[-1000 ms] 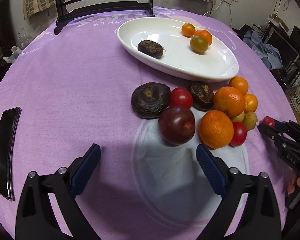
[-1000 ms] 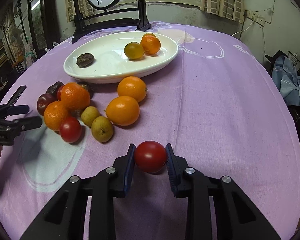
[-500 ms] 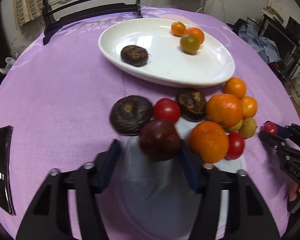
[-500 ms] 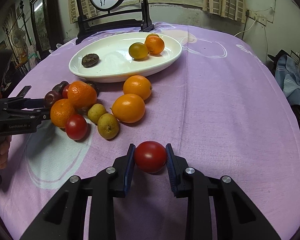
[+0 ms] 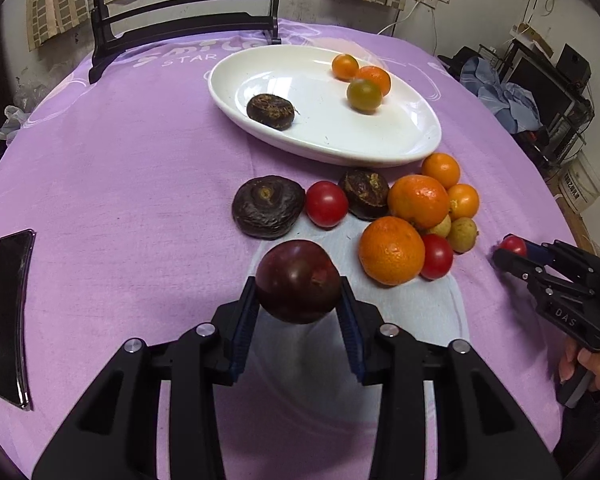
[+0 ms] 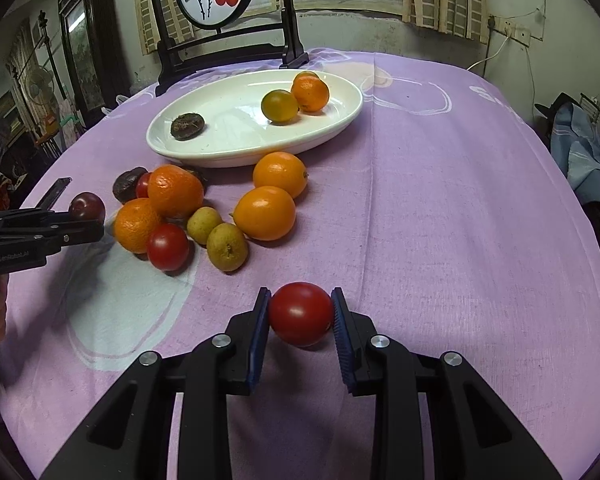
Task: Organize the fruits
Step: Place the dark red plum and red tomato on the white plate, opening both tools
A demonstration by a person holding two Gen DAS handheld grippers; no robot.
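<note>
At the bottom centre of the left wrist view, the left gripper [image 5: 299, 294] has just been closing and now has its blue pads pressed on either side of a dark purple plum [image 5: 298, 280], held over the pale patch of the purple tabletop [image 5: 120, 168]. At the bottom centre of the right wrist view, the right gripper [image 6: 301, 316] is clamped on a red tomato [image 6: 301, 313], its pads against both sides.

Just beyond the plum, in the middle of the left view, lies the loose pile: a large dark wrinkled fruit [image 5: 267, 206], a small tomato [image 5: 326, 203], a second dark fruit [image 5: 364, 194], two big oranges [image 5: 392, 250] touching each other, another tomato [image 5: 437, 256], two small yellowish fruits [image 5: 463, 234] and two small oranges [image 5: 441, 170] near the dish.

Farther back, upper centre, the white oval dish [image 5: 416, 148] holds a dark fruit [image 5: 271, 111] on its left side, and a greenish fruit [image 5: 364, 95] with two small orange ones [image 5: 345, 66] on its right. A dark phone [image 5: 8, 316] lies at the left edge.
</note>
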